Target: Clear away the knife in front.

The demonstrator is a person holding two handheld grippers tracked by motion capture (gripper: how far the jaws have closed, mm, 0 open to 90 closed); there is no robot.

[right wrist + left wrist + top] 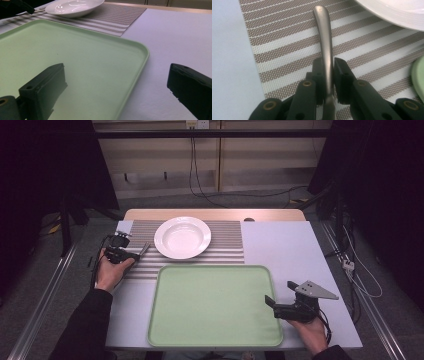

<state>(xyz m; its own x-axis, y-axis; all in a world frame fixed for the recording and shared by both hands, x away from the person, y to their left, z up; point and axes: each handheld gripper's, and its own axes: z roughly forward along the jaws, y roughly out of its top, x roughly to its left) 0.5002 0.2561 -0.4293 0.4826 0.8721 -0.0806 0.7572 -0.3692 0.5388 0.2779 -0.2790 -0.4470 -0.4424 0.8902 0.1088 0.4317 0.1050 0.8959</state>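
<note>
**Setting the cutlery down next to the plate**

Left gripper [328,72] is clamped on a metal cutlery handle [324,37]. I can't tell if it's a spoon, fork or knife, since the working end is hidden behind the jaws. It's held over the striped placemat [227,245], just left of the white plate [182,237]. Right gripper [117,87] sits with its jaws wide apart and nothing in them, straddling the right edge of the green tray [215,305].

My guess is the handle goes down beside the plate. I'd lower it flat and parallel to the stripes, keep it off the rim, and only let go once it rests on the mat.
</note>
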